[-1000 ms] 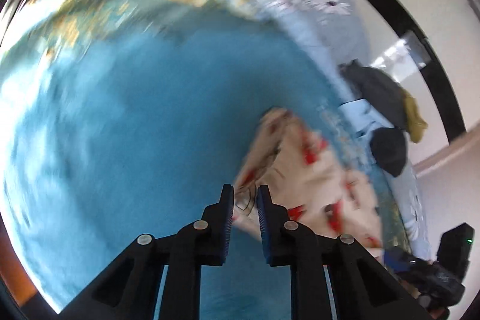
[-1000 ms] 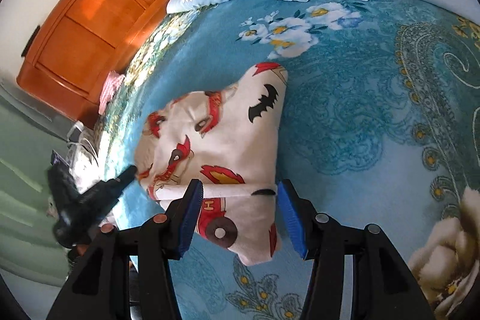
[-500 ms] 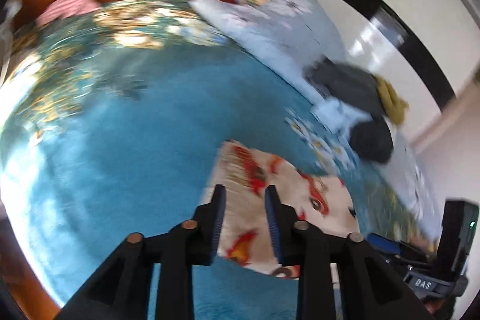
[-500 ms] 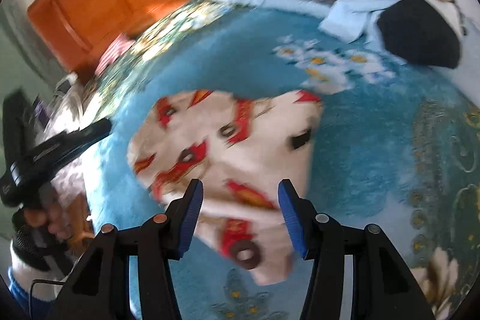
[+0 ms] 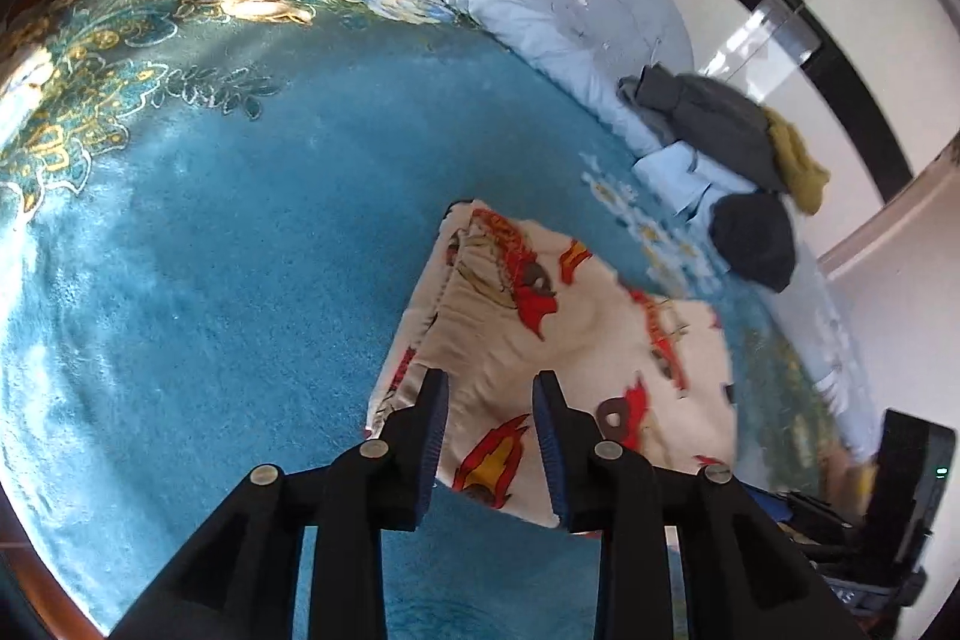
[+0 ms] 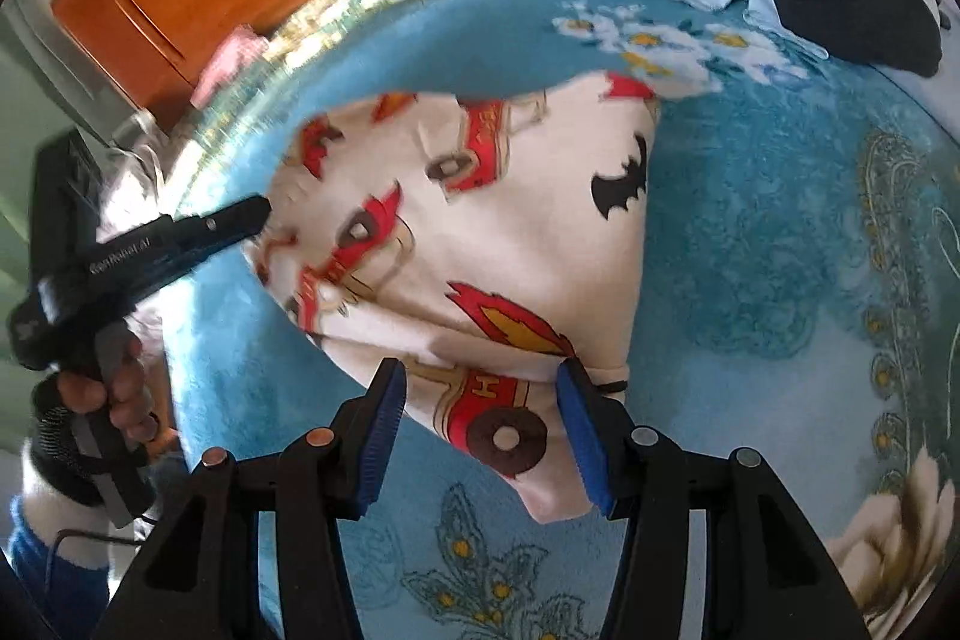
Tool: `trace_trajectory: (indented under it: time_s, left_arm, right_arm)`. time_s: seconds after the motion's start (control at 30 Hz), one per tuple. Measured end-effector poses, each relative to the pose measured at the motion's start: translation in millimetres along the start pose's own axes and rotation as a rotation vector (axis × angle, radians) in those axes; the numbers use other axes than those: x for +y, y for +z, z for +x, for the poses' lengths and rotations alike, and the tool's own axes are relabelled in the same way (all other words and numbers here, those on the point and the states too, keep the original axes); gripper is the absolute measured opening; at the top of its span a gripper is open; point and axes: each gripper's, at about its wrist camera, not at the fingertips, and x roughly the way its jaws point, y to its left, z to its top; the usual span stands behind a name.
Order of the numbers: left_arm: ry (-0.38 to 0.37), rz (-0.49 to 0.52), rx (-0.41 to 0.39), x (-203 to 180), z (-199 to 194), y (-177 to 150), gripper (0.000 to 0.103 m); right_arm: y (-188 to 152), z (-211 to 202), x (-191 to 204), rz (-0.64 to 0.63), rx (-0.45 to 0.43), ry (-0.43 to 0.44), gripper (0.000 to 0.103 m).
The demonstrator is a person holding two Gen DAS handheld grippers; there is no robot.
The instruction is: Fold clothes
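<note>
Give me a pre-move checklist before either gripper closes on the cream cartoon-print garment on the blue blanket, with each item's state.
1. Left gripper open: ok, jaws apart with nothing between them.
2. Right gripper open: ok, jaws wide and nothing pinched.
3. Cream cartoon-print garment partly folded: ok, a doubled edge shows at its left side in the left wrist view.
4. Garment lying flat: not ok, wrinkles and a raised fold remain.
5. Blue plush blanket bare around the garment: ok.
6. Pile of dark and light-blue clothes apart from the garment: ok.
7. Gripper height above the fabric: cannot tell.
</note>
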Motion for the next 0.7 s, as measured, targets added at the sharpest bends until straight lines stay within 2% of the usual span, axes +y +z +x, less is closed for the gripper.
trace_trajectory:
  time_s: [0.07,0.1,0.2,0.3,0.43,0.53,0.7]
  left_arm:
    - [-0.005,-0.024,-0.026,10,-9,5,0.068]
    - [-0.002,-0.036,-0.032,15,-11,8,0.071]
    - [-0.007,-0.086,-0.003,32,-7,17,0.074]
    - [-0.052,-0.118,0.046,43,7,24,0.076]
    - [-0.101,-0.111,0.133,41,35,31,0.076]
    - [-0.179,-0.121,0.173,40,48,37,0.076]
    - [-0.255,-0.159,0.219,50,53,41,0.077]
  right_arm:
    - [5,-8,-15,0.063,-0.032,0.053,0.054]
    - [7,-11,-22,0.094,-0.047,0.079,0.054]
    - [12,-12,-54,0.235,-0.066,0.102,0.054]
    - [15,-9,-69,0.299,-0.069,0.129,0.055]
    - [17,5,-81,0.385,-0.061,0.205,0.055]
    - [23,16,-81,0.406,-0.061,0.236,0.055]
    - [34,33,-77,0.390,-0.047,0.261,0.055]
